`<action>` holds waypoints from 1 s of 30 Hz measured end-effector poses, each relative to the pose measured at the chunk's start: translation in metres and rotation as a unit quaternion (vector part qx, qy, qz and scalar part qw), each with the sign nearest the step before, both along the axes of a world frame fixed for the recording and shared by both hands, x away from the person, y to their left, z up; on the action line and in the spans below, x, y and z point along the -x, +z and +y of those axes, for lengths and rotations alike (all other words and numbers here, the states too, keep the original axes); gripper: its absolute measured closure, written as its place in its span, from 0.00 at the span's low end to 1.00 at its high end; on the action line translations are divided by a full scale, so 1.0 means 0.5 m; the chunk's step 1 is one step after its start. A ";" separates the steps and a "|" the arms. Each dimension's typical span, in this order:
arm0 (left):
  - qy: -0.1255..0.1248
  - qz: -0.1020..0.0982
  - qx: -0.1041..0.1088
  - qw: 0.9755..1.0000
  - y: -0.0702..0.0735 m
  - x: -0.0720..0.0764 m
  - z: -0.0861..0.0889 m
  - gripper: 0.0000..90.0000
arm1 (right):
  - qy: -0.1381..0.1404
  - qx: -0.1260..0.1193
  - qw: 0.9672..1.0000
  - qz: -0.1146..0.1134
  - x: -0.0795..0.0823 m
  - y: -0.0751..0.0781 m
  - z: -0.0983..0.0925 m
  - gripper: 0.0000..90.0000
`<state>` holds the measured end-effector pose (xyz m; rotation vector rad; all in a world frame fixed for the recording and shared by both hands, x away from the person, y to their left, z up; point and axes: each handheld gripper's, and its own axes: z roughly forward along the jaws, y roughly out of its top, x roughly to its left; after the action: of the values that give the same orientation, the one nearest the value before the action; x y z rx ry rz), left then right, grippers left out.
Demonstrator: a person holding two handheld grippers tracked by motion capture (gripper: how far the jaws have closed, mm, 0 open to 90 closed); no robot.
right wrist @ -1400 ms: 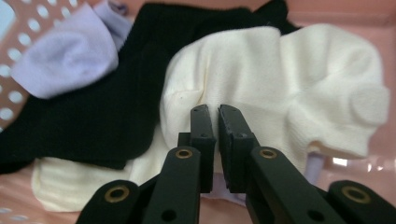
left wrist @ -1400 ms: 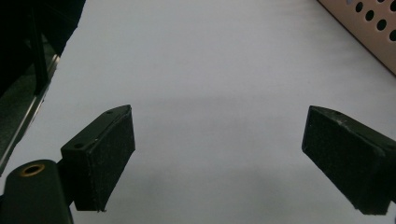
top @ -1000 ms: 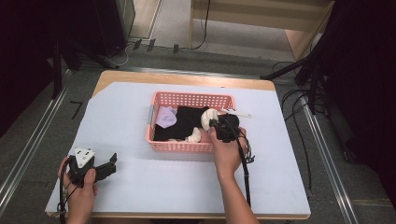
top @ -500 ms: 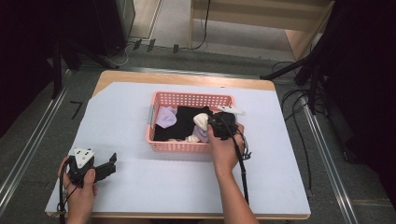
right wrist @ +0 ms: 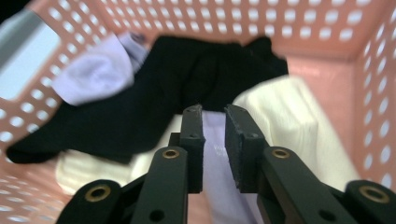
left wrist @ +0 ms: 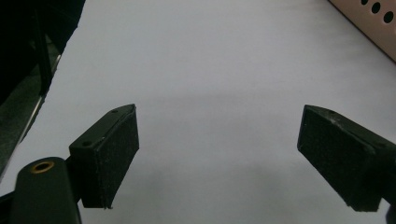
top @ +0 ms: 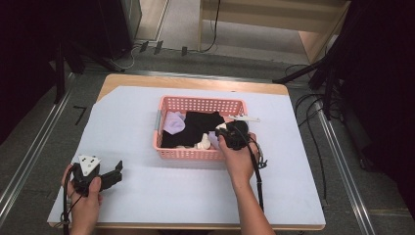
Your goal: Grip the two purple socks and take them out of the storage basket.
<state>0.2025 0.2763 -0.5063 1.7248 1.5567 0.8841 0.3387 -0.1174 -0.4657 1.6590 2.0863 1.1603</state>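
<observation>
A pink basket (top: 198,153) in the middle of the table holds a black garment (top: 195,126), a lavender sock (top: 173,122) and a cream sock (top: 201,143). My right gripper (top: 216,139) reaches into the basket's right end. In the right gripper view its jaws (right wrist: 215,114) have just been closing and stand almost together, with a strip of pale lavender cloth (right wrist: 215,154) pinched between the pads. Cream cloth (right wrist: 289,126) and the black garment (right wrist: 154,93) lie beyond. My left gripper (top: 117,171) rests at the front left with its jaws (left wrist: 219,126) wide open and nothing between them.
A white sheet (top: 161,196) covers the table. A corner of the basket (left wrist: 369,18) lies ahead and to the right of the left gripper. A cable (top: 257,171) trails from the right gripper along the forearm. Dark stands and floor cables surround the table.
Almost nothing has moved. The right hand stays at the basket's right end with the gripper down among the clothes, and the left gripper has kept still.
</observation>
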 end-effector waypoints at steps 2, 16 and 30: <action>0.000 -0.001 0.000 1.000 0.000 0.000 0.000 0.15 | -0.007 -0.001 1.000 0.014 -0.005 -0.003 -0.002 0.86; -0.001 0.002 -0.003 1.000 -0.001 -0.001 -0.002 0.15 | -0.010 0.026 0.997 0.072 -0.034 -0.019 -0.007 0.70; -0.002 0.001 -0.010 1.000 -0.002 -0.002 -0.004 0.15 | -0.006 0.137 0.986 0.097 -0.043 -0.032 0.034 0.87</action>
<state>0.2034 0.2742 -0.5071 1.7428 1.5487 0.8992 0.3605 -0.1002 -0.4819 1.7048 2.2281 0.6906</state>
